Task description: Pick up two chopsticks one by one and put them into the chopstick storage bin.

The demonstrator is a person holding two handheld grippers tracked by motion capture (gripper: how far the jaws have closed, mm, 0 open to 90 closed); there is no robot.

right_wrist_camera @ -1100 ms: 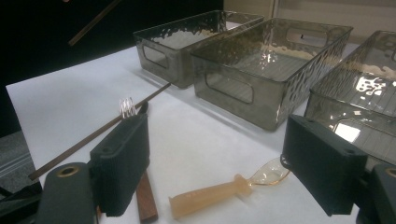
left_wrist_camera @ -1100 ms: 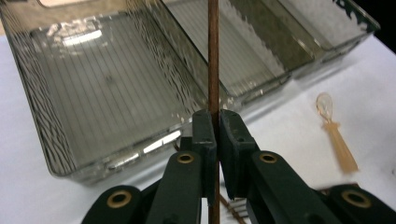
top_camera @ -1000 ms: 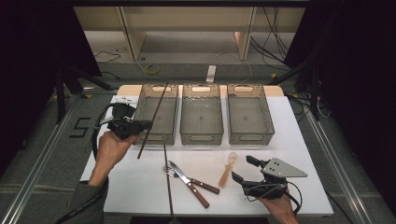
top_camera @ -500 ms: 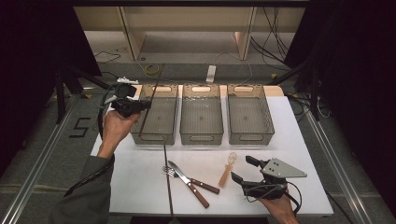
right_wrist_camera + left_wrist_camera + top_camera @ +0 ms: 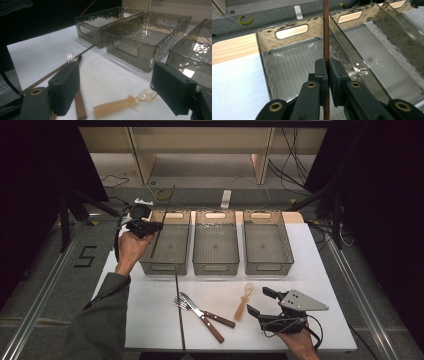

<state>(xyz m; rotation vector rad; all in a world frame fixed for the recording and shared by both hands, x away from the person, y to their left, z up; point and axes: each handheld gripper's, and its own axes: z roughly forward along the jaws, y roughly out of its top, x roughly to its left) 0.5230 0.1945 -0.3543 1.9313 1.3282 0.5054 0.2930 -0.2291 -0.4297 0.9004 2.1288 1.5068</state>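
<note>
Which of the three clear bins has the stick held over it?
The leftmost bin. The left tongs grip a chopstick above it; the other two bins stand farther right.

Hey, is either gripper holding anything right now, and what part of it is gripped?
The left gripper is shut on a thin brown chopstick, clamped partway along its shaft, over the left bin. The right gripper is open and holds nothing.
</note>
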